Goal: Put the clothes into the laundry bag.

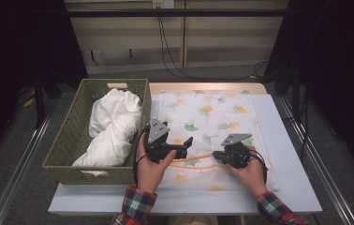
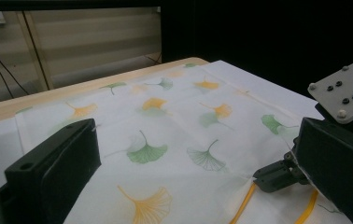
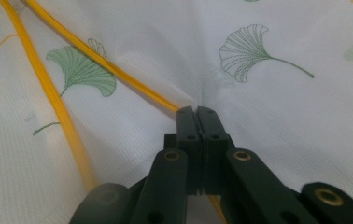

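Basket [image 1: 67, 140], one, just left of the left claw [image 1: 184, 146], with one bundle of white cloth [image 1: 112, 126] in it. Left claw, one: jaws spread, holding nothing, poised over the leaf-print cloth [image 1: 212, 112]. Leaf-print cloth, one, flat on the table [image 1: 287, 187] under both claws. Right claw [image 3: 196, 114], one: jaws pressed together, pinching a pucker of that cloth beside its two yellow stripes [image 3: 48, 88]. Step in hand: apparently gripping for a fold. Next: likely the left claw closes on the cloth too.
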A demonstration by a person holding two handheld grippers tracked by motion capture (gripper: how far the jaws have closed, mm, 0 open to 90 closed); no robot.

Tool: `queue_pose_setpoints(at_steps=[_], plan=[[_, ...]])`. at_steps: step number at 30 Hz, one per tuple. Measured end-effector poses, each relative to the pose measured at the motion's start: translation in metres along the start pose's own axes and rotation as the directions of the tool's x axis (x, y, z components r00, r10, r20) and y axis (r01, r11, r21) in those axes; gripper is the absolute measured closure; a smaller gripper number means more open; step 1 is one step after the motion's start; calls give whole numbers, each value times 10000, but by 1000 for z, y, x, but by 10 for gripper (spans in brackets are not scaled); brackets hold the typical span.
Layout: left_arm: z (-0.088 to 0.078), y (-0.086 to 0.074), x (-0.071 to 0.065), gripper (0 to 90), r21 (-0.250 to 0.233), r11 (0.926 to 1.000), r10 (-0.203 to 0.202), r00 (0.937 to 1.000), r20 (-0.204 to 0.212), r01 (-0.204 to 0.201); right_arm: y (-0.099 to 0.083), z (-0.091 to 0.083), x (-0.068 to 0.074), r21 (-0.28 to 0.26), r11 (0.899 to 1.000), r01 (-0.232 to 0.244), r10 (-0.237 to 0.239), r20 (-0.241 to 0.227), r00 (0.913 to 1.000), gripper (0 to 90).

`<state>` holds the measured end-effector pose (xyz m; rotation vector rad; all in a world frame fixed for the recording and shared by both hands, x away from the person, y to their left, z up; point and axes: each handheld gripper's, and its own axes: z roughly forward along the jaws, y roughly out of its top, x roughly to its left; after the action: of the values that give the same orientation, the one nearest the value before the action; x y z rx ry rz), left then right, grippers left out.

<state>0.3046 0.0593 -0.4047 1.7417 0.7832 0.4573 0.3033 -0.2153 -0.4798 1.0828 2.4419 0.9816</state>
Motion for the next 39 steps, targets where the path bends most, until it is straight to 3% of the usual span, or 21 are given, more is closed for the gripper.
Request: queue_pose_setpoints(at_steps=[4,6,8,18,22,30,39], plan=[[-1,0,0,0,65,10000,30,10000,-69,-30,1,-1,-1,12,9999,165,-165,-133,9998,892],[-2,0,0,0,85,10000,22,9999,-171,-21,2,0,-3,-59,10000,-17,15,-311,9995,891],[-3,-1,1,0,158,9998,74,9999,-137,-72,4,-1,-5,-332,9994,36,-50,-423,9991,892],[-11,-6,2,0,222,9997,39,9995,-303,-33,22,-9,-15,-521,9983,261,-278,-317,9991,893],[-12,-6,2,1,276,9996,60,9994,-353,-51,27,-12,-17,-625,9979,195,-206,-170,9996,893],[-15,-8,2,1,277,9996,-18,9987,-514,33,38,-19,-21,-1041,9943,-214,182,-321,9993,894],[-13,-7,1,0,308,9995,4,9993,-380,7,47,-26,-24,-1148,9928,-332,308,-220,9993,894]])
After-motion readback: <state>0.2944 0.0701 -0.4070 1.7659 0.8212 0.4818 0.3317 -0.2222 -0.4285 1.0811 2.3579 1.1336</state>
